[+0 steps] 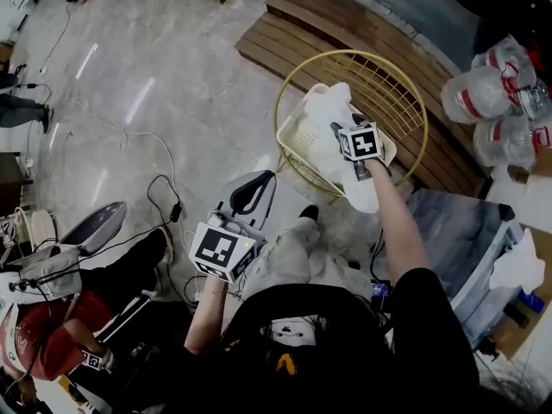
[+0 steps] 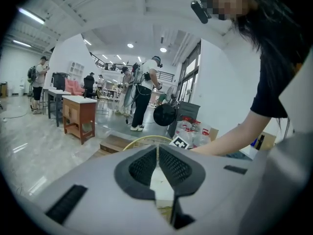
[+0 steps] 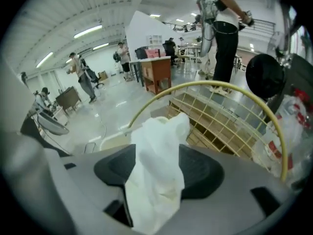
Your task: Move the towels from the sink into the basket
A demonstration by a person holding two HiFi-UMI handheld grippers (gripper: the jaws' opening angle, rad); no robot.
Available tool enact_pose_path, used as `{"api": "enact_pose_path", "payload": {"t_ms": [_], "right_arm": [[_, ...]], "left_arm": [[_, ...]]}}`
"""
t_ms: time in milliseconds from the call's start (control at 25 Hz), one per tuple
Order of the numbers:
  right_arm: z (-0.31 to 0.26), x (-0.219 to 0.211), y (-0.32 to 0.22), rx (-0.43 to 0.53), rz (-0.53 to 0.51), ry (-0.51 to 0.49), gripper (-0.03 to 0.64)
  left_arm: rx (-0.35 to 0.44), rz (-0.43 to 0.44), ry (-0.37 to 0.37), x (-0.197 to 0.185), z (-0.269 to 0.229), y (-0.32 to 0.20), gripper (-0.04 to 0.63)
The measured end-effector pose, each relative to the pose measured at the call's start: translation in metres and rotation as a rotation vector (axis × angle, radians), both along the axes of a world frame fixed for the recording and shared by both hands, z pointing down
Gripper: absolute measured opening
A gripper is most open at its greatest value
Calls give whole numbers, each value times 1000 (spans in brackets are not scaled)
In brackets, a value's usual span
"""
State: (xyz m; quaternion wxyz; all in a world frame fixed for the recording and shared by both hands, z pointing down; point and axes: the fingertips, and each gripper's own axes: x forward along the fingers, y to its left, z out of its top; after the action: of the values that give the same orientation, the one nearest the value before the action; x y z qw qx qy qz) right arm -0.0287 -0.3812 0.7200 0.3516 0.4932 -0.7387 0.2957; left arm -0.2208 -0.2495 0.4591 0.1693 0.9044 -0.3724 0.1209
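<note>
My right gripper (image 1: 339,133) hangs over a cream plastic basket (image 1: 297,138) that rests inside a round gold wire frame (image 1: 405,84). A white towel (image 3: 156,175) lies loosely between its jaws, which stand apart and open; the cloth hides the gap and trails down past my wrist (image 1: 362,192). More white towel (image 1: 332,106) is bunched in the basket. In the right gripper view the gold rim (image 3: 220,88) arcs just ahead. My left gripper (image 1: 263,181) is low near my lap, shut, its pads (image 2: 146,168) meeting with nothing between them.
A slatted wooden bench (image 1: 345,33) lies behind the wire frame. Packs of water bottles (image 1: 500,93) stand at the right. A grey marbled basin (image 1: 457,231) with a white cloth (image 1: 517,266) beside it is at lower right. Cables (image 1: 164,197) cross the floor.
</note>
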Motion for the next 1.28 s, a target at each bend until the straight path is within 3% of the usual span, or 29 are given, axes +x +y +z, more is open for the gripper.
{"api": "enact_pose_path", "payload": {"t_ms": [200, 400, 640, 840, 1000, 1280], "right_arm": [[-78, 19, 21, 163, 145, -195, 237], [-148, 47, 72, 263, 253, -281, 204], [-225, 97, 159, 425, 469, -377, 179], [-263, 154, 244, 545, 665, -354, 158], [-285, 203, 315, 609, 789, -263, 153], [-322, 286, 425, 702, 897, -93, 153]], "left_arm": [[24, 90, 40, 32, -13, -1, 20], [43, 222, 64, 78, -29, 9, 20], [33, 412, 124, 144, -45, 37, 20], [35, 586, 147, 205, -55, 71, 20], [53, 731, 178, 260, -72, 109, 20], [51, 923, 200, 355, -82, 192, 20]]}}
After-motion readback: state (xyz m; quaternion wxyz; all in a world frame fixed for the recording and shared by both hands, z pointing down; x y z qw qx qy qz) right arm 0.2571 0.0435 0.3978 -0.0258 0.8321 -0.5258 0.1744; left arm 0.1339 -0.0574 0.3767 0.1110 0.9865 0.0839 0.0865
